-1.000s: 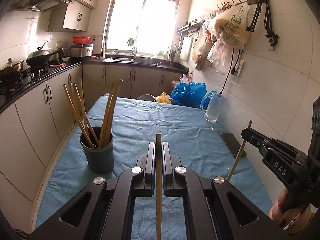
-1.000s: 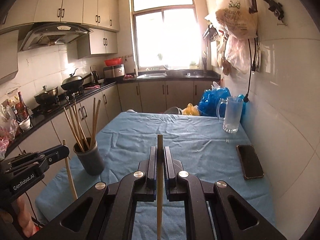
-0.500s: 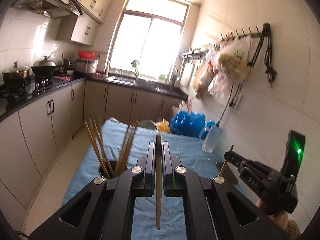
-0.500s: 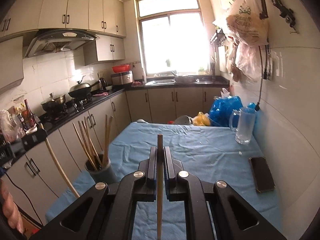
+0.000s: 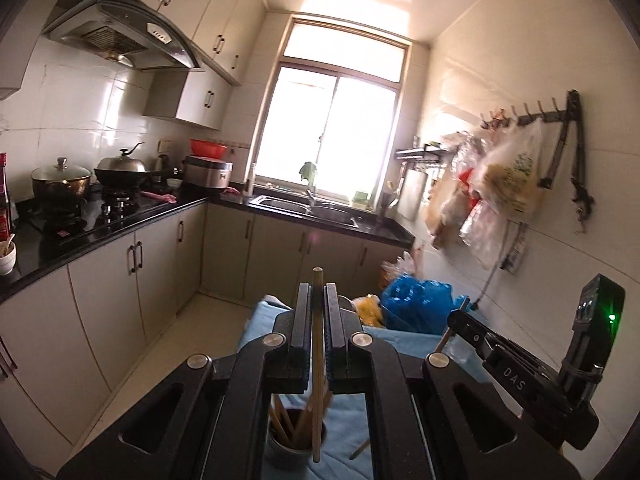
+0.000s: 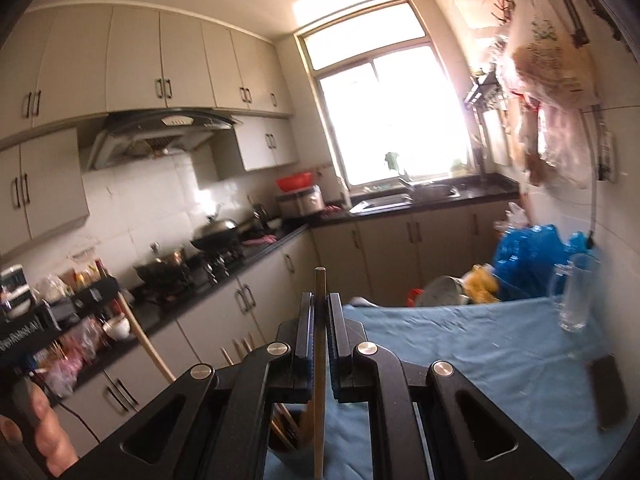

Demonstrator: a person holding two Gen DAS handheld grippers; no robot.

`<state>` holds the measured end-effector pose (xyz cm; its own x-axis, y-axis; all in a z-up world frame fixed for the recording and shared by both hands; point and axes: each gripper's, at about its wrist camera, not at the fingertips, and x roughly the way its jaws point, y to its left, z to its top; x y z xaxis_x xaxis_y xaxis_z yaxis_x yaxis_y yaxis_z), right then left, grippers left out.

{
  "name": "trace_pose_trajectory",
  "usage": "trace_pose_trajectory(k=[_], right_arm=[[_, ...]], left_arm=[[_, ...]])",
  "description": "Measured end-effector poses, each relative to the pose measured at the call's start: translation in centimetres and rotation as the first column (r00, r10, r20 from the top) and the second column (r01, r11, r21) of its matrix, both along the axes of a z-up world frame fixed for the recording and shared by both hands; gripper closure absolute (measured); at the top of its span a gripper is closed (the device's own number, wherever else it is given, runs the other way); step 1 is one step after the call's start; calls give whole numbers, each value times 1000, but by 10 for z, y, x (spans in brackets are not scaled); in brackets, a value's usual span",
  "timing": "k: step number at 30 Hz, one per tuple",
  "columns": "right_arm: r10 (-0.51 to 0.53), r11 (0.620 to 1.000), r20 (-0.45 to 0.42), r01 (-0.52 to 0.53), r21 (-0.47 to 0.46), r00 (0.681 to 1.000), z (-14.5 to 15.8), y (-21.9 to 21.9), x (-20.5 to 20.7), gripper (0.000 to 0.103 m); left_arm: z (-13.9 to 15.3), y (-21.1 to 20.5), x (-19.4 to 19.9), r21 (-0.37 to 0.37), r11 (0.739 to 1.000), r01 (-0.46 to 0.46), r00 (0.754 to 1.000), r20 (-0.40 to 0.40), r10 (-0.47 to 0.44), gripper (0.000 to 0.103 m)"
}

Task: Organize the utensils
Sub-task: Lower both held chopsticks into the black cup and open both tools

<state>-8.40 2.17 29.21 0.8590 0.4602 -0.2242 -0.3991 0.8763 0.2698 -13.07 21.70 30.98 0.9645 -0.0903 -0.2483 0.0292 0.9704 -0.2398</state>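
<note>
My left gripper [image 5: 318, 300]: jaws clamped on one upright wooden chopstick [image 5: 317, 364], its lower end over the grey holder cup [image 5: 292, 450] of chopsticks on the blue tablecloth [image 6: 460, 344]. My right gripper [image 6: 320, 312]: clamped likewise on a second chopstick [image 6: 319, 380], the cup's sticks just left below.

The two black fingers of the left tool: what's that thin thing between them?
A single wooden chopstick, clamped upright between the left tool fingers; its lower end hangs over the chopstick cup. The left wrist view shows it.
</note>
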Motion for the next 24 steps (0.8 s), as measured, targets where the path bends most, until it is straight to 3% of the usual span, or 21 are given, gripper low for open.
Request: trace_pose_trajectory(k=[4,8,17,24], right_arm=[[29,1000,14,-30,11,999,2,28,21,97],[43,999,12,-42,-16,999,-13,52,43,97],[48,997,-116,-55,-54,992,-62,59,75,97],[50,994,-183,-67,-91,982,-92,59,79,96]], left_arm=[[-4,13,27,-12,1000,-15,1000,-19,15,98],[-26,19,56,-18,1000,-18,998,-55,17,98],[-93,27,97,-85,996,0,979,-204,-18,98],[-110,21,96,-69,997,-16,971,-239,-1,98]])
